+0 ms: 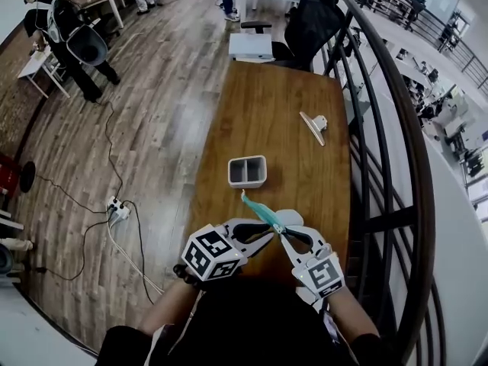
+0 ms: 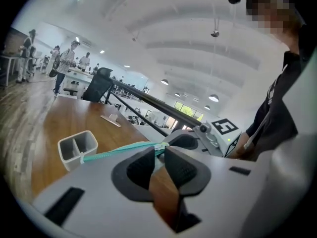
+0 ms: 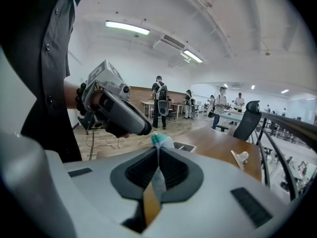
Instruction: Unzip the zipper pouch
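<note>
Zipper pouch [image 1: 261, 210] over table's [image 1: 267, 120] near end, left gripper [image 2: 159, 151] and right gripper [image 3: 158, 150] jaws clamped on it

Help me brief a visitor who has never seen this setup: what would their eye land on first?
First, the teal zipper pouch, held in the air between the left gripper and the right gripper, both pinching it above the near end of the wooden table. Next, the grey two-compartment tray standing alone mid-table, with a small white clip-like object farther back on the railing side.
</note>
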{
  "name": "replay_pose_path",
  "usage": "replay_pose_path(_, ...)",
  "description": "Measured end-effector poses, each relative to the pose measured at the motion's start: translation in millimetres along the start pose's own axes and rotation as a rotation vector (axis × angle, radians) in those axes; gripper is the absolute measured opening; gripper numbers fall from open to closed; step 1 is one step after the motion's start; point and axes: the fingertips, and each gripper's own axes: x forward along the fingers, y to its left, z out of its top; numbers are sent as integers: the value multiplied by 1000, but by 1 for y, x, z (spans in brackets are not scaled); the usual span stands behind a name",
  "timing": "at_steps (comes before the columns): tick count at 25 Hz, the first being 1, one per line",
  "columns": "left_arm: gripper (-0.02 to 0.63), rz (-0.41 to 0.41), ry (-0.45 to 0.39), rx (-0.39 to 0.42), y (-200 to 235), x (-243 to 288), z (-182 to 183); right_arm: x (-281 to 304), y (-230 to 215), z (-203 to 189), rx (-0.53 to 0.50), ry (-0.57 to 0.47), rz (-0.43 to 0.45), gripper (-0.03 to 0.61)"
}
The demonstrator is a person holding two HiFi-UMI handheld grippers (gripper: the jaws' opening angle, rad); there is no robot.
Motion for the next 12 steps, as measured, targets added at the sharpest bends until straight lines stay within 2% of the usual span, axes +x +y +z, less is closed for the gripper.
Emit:
replay_pose_path(2, 86, -3, 6, 4, -4, 5, 0, -5, 0, -1, -38, 8, -1, 9)
replay_pose_path(6, 172, -43, 42, -6, -17, 17, -6, -12, 0, -6, -121, 38, 4, 8)
replay_pose_path(9, 185, -45, 51, -19, -20, 24, -7, -14, 1, -9, -179, 55, -1, 8)
replay_pose_path(12, 204, -52, 76, -39, -22, 29, -7, -16, -1, -7, -290, 77, -21, 8)
